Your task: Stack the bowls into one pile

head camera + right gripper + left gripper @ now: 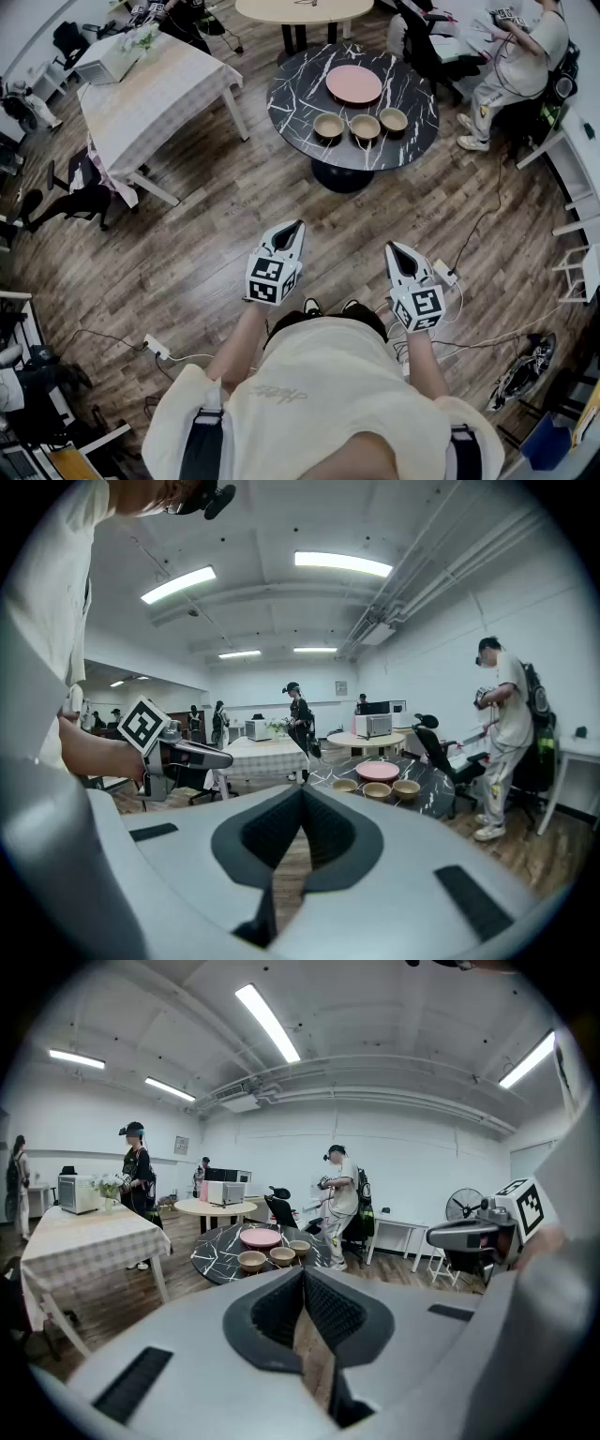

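Note:
Three tan bowls stand in a row on the round black marble table (291,103): the left bowl (328,125), the middle bowl (365,127) and the right bowl (394,119). They also show small and far off in the left gripper view, where the left bowl (251,1260) is nearest, and in the right gripper view as a row of bowls (377,789). My left gripper (296,226) and right gripper (392,247) are both shut and hold nothing. They hover over the wooden floor, well short of the table.
A pink plate (353,83) lies behind the bowls. A table with a checked cloth (150,89) stands at the left, a round beige table (305,9) at the back. A person (520,61) stands right of the marble table. Cables and a power strip (156,348) lie on the floor.

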The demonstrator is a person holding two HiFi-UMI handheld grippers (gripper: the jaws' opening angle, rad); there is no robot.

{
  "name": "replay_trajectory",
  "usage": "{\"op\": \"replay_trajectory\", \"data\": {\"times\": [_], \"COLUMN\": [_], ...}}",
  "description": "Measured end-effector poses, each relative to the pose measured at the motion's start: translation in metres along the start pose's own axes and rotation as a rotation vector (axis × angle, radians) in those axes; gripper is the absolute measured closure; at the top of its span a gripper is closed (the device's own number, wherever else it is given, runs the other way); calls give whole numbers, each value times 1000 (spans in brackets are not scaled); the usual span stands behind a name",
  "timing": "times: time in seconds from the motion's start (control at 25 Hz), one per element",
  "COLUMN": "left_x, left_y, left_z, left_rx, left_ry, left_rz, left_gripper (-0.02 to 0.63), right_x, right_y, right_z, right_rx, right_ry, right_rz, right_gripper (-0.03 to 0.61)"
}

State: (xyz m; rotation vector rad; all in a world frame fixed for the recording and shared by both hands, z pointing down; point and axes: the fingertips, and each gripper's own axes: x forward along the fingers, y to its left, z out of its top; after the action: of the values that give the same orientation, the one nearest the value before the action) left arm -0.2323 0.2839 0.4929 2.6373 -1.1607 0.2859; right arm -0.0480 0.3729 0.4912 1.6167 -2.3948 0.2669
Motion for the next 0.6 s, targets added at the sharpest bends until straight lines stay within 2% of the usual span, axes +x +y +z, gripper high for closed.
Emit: {"op": "replay_trajectory", "data": {"times": [0.24,0.48,0.56,0.6], "left_x": [-3,-4,-5,-6], "left_y": [3,-7,-7,-7], "left_z": [7,8,8,8], "left_rx": [3,-5,8,20], "left_ry": [-21,-39,-44,-40], "left_rz": [10,-24,-31,-36], "left_gripper": [594,593,584,518], "right_x": [-3,-8,-8,-7], "right_y": [-2,-9,-8,-8], "right_z": [7,1,-2,-4], "right_rx": [6,26,27,26], "right_ry": [-35,-37,-26,-21], "right_rz": [0,-33,-35,-38], "right_gripper": [572,564,451,448]}}
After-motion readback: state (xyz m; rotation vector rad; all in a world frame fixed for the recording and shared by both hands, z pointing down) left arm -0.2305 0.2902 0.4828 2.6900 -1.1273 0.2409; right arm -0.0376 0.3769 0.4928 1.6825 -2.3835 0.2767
